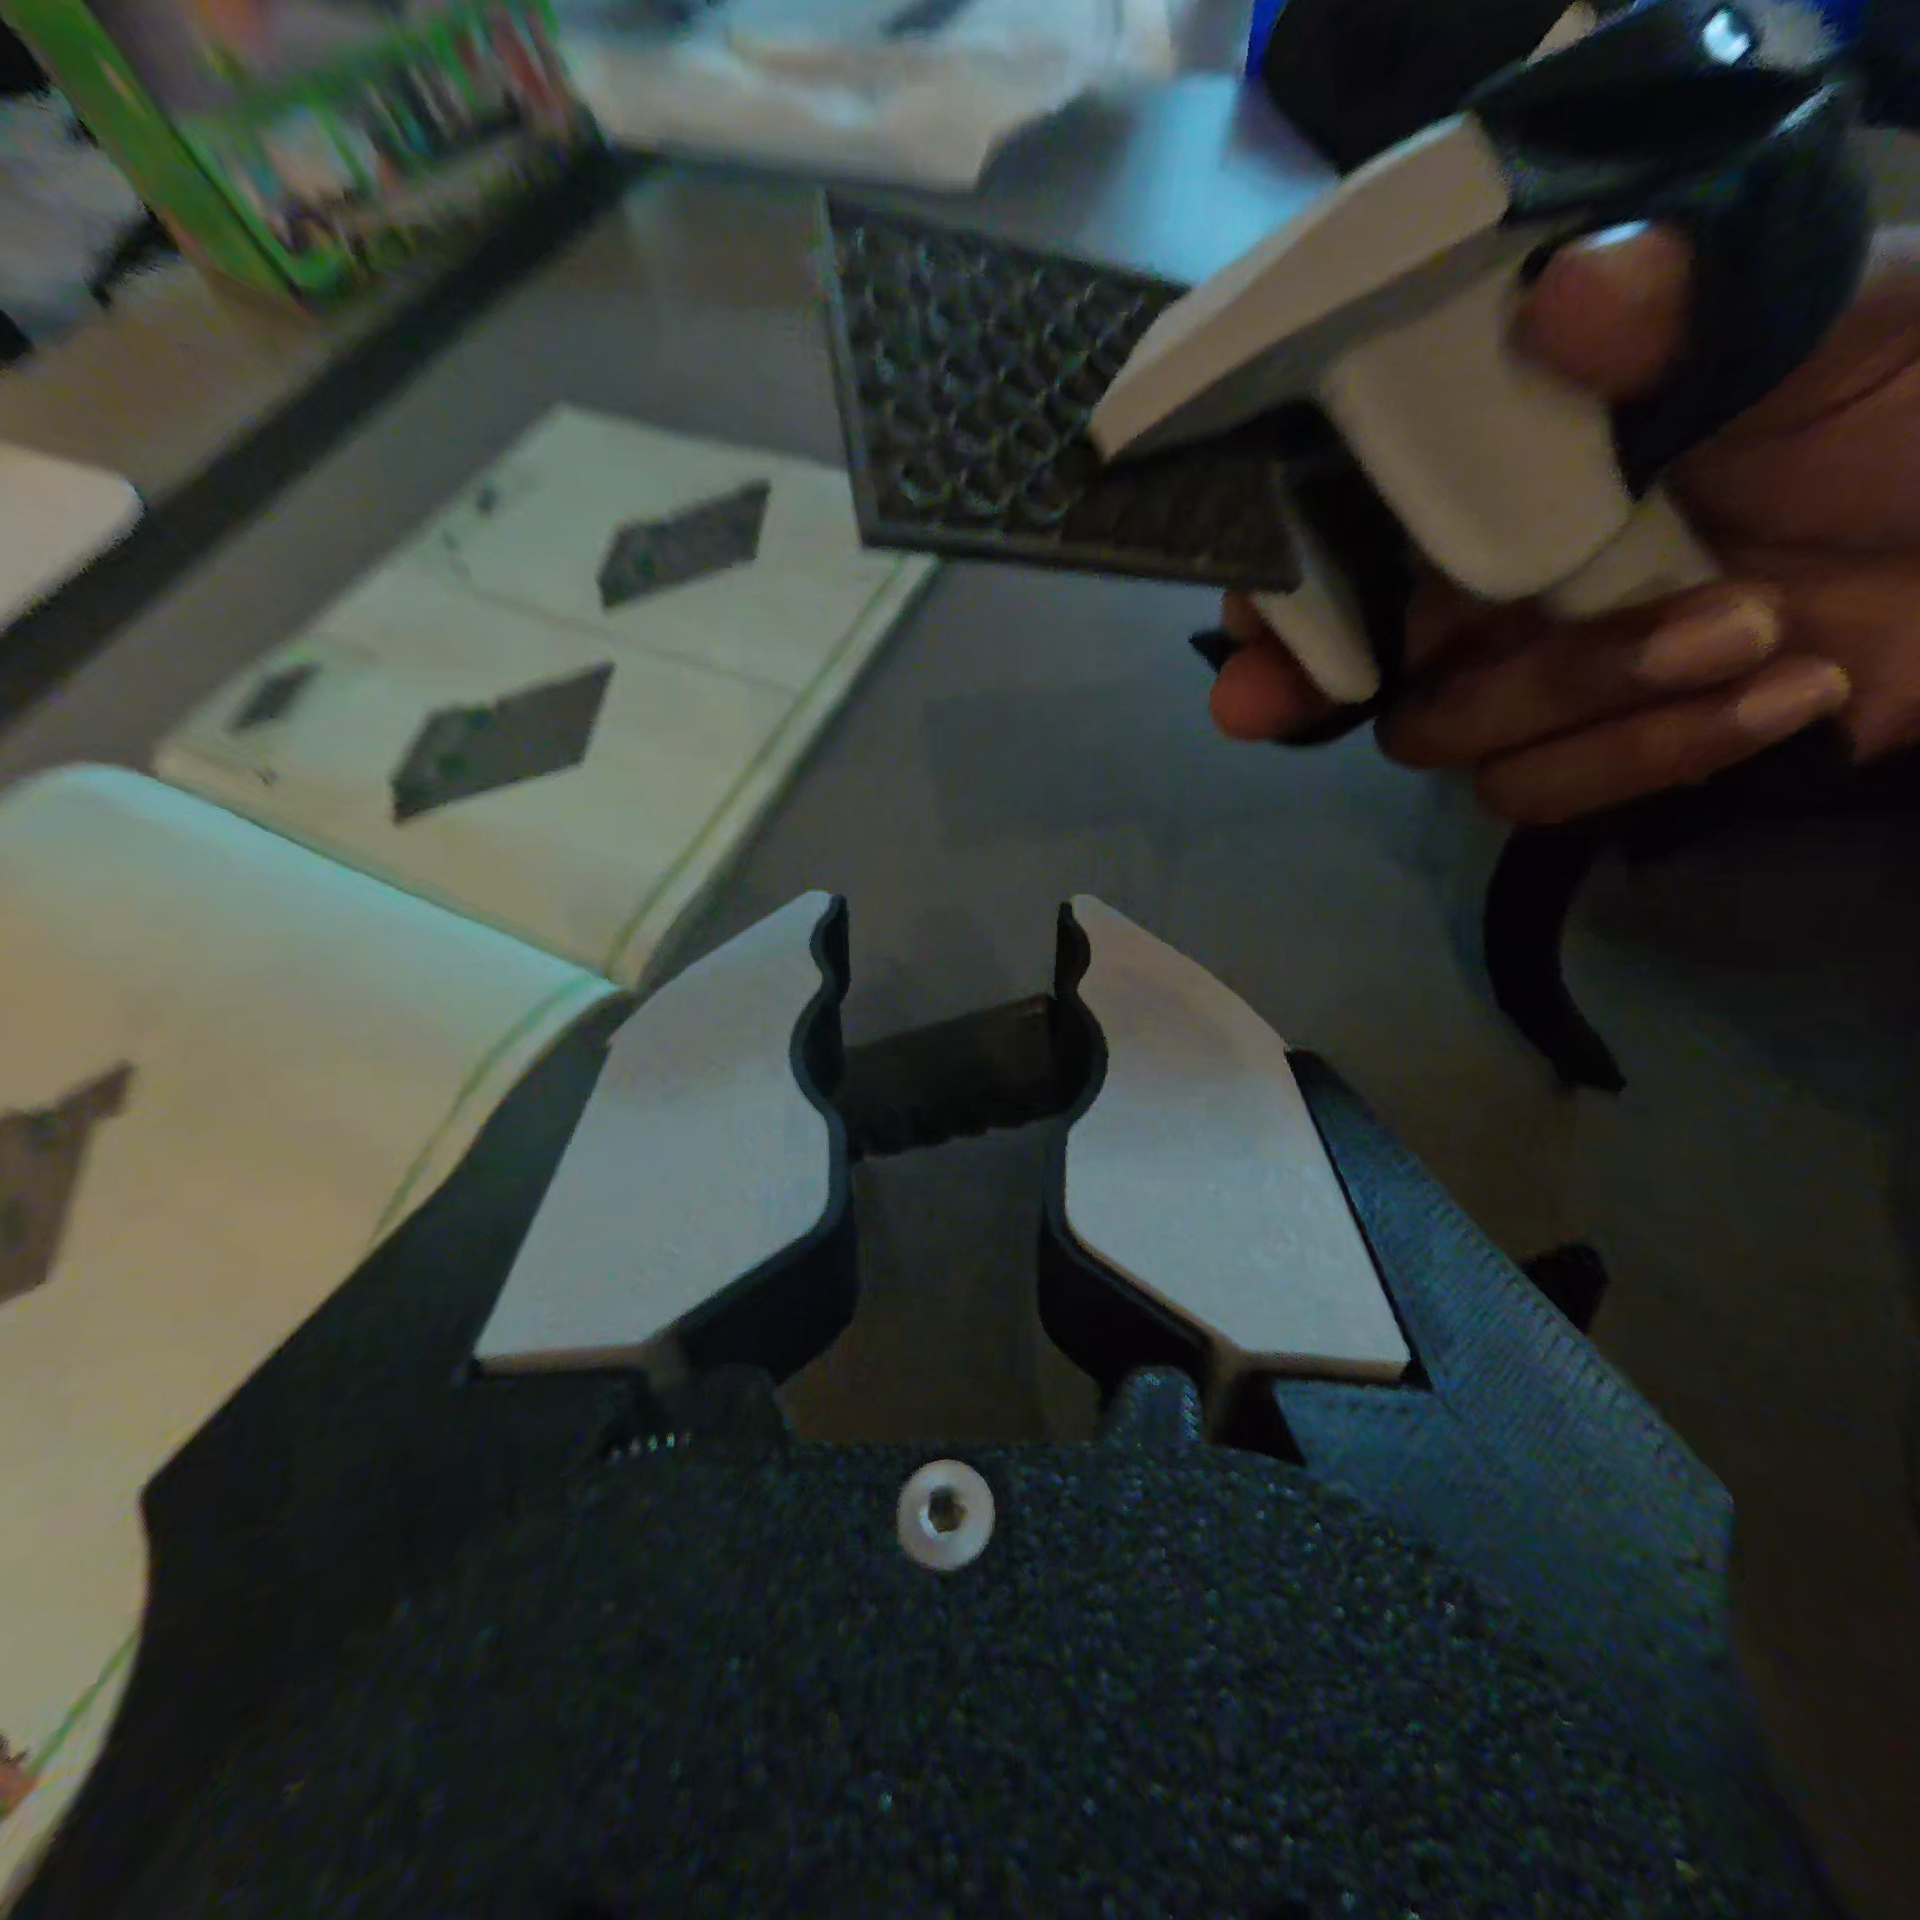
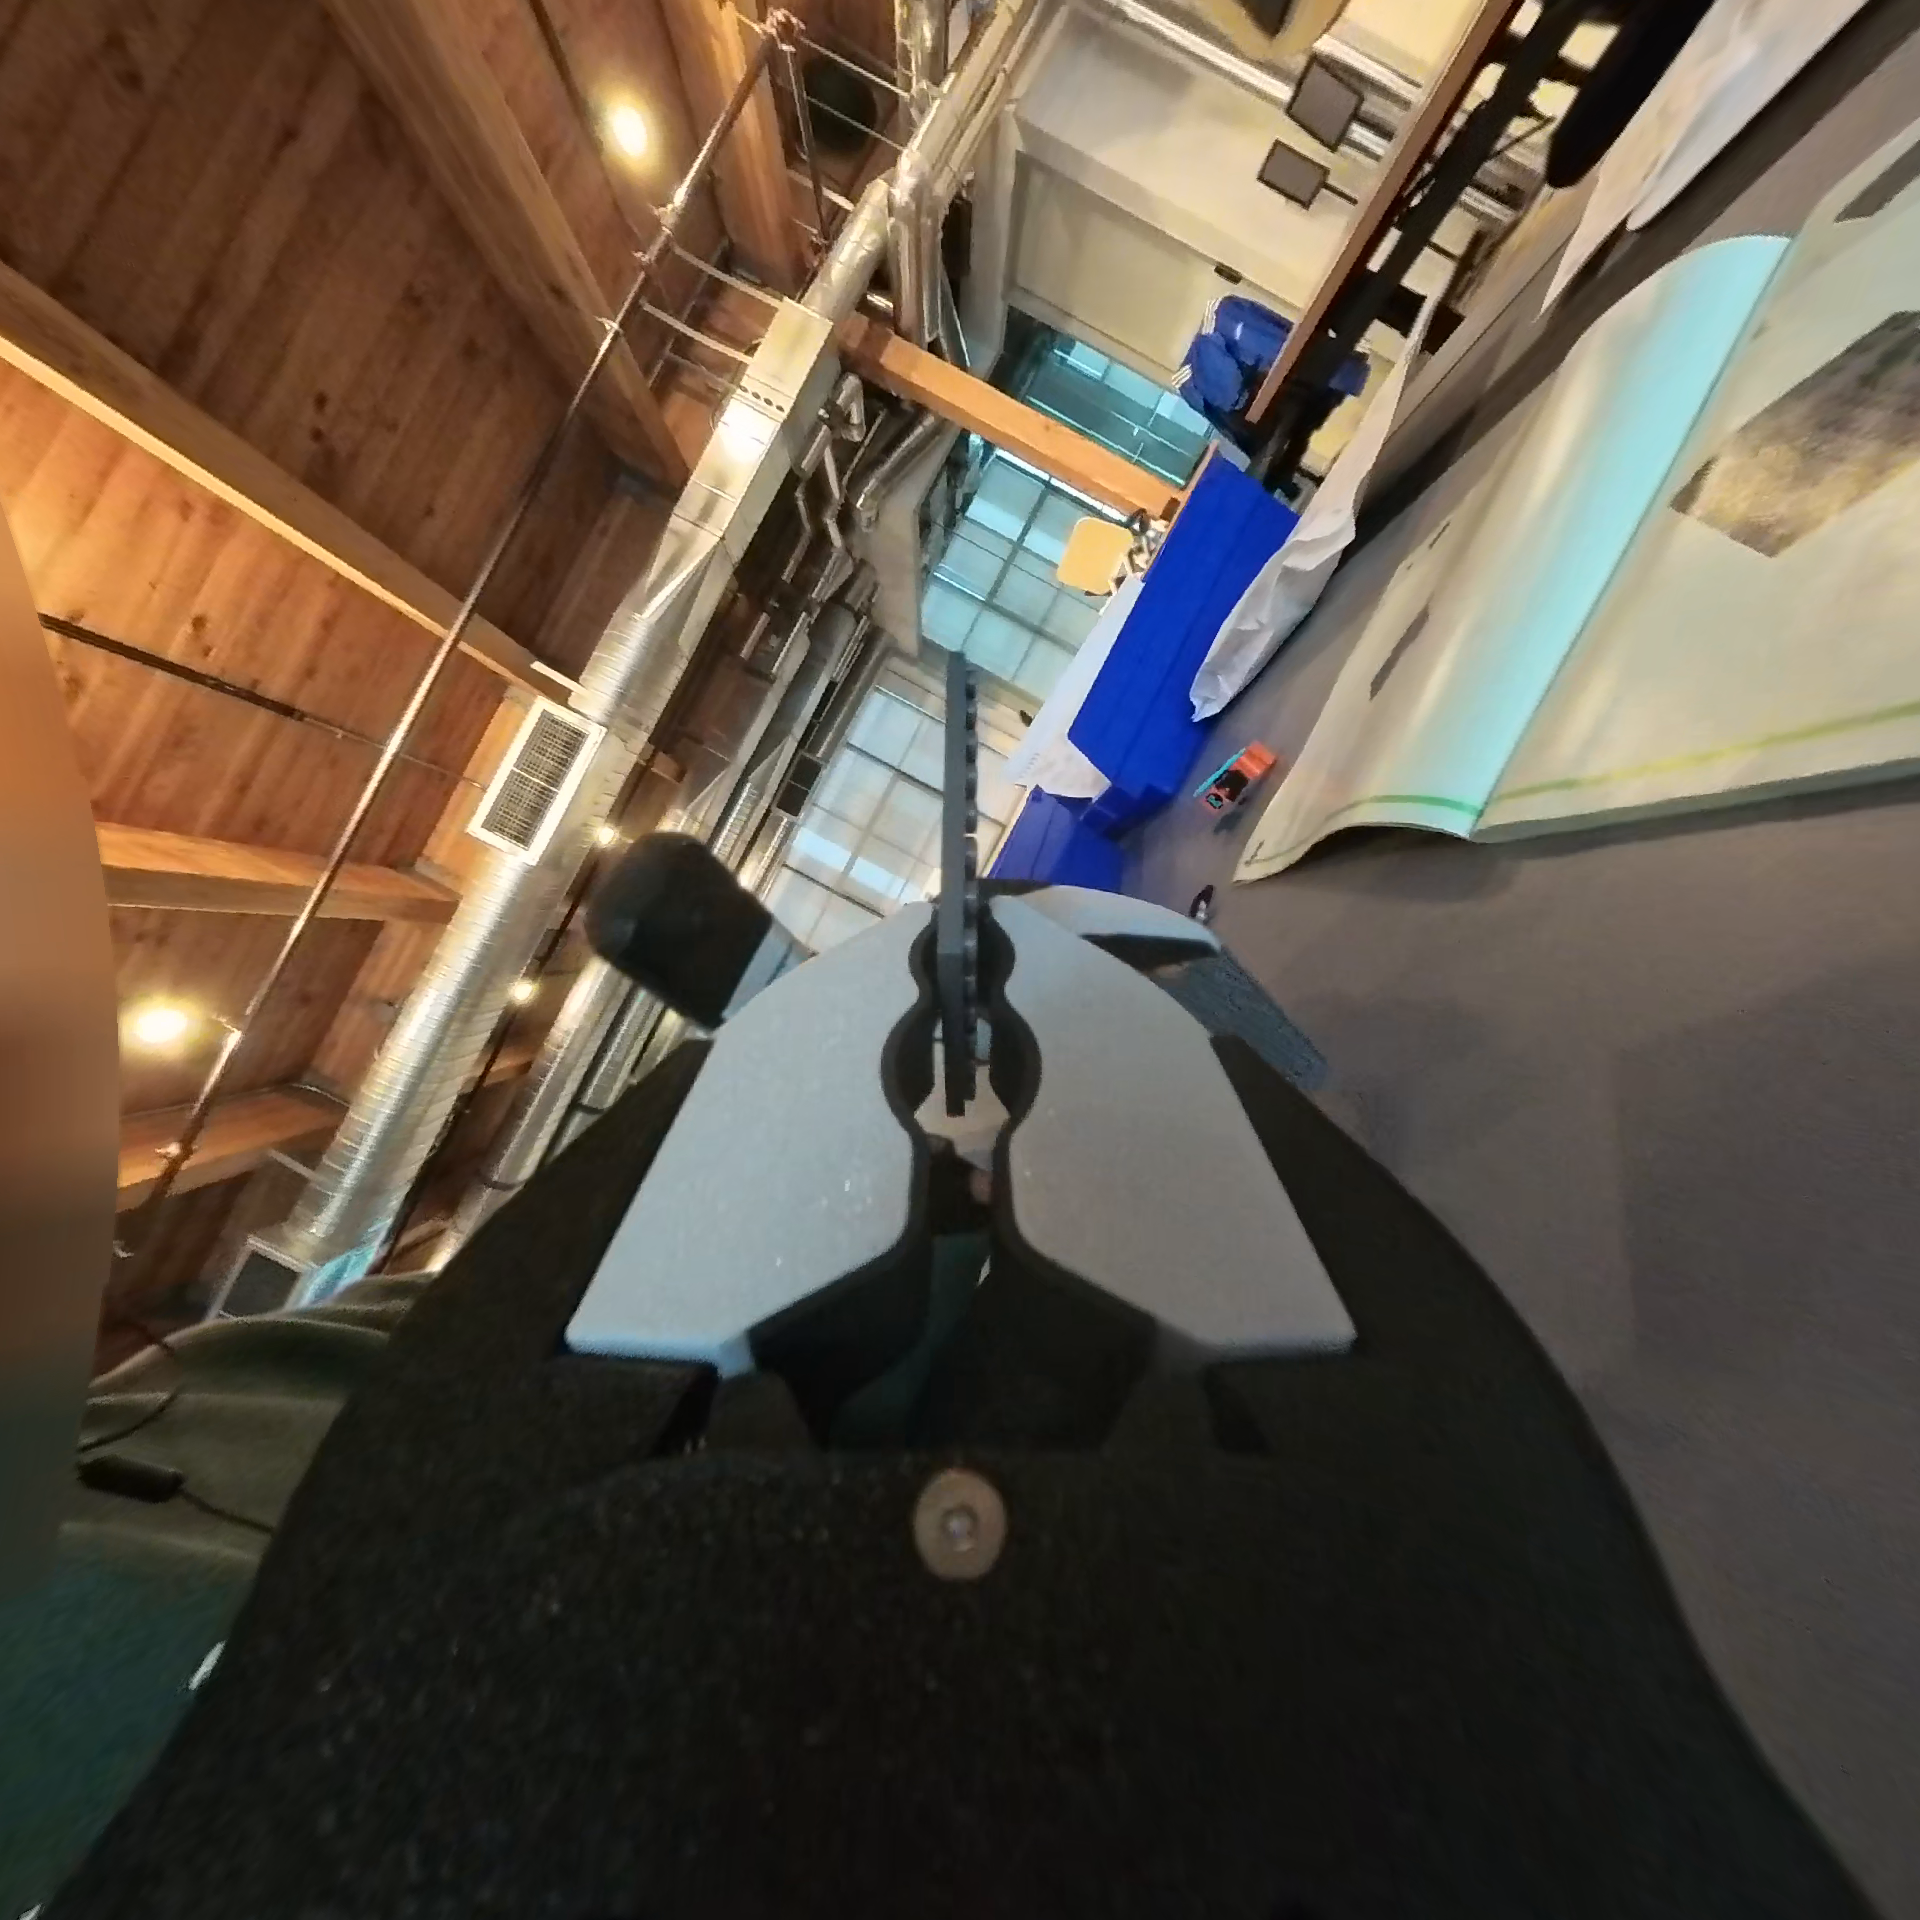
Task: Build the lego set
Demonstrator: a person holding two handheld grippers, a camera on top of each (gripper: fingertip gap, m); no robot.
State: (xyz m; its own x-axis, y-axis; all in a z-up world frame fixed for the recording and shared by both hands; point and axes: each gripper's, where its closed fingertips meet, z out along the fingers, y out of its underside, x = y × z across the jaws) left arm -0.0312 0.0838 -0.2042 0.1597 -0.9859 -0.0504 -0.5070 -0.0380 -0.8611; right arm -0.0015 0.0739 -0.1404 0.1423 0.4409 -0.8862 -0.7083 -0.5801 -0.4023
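Right gripper [image 2: 961, 1023] lifts a dark studded plate [image 1: 997, 384] above the table [image 1: 1143, 810]
Its fingers pinch the plate's edge, tilted, beyond the open instruction booklet [image 1: 561, 665]; left gripper [image 1: 951, 1023] low, grasping a small dark brick [image 1: 951, 1075]

The right tool [image 1: 1195, 488] holds a studded plate [image 1: 966, 384] above the table [image 1: 1091, 748], right of the open booklet [image 1: 540, 675].

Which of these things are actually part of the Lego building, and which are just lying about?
In use:
- dark grey plate, gripped by the right tongs
- small dark piece, in the left tongs
- open instruction booklet

Lying about:
- green box
- blue bins
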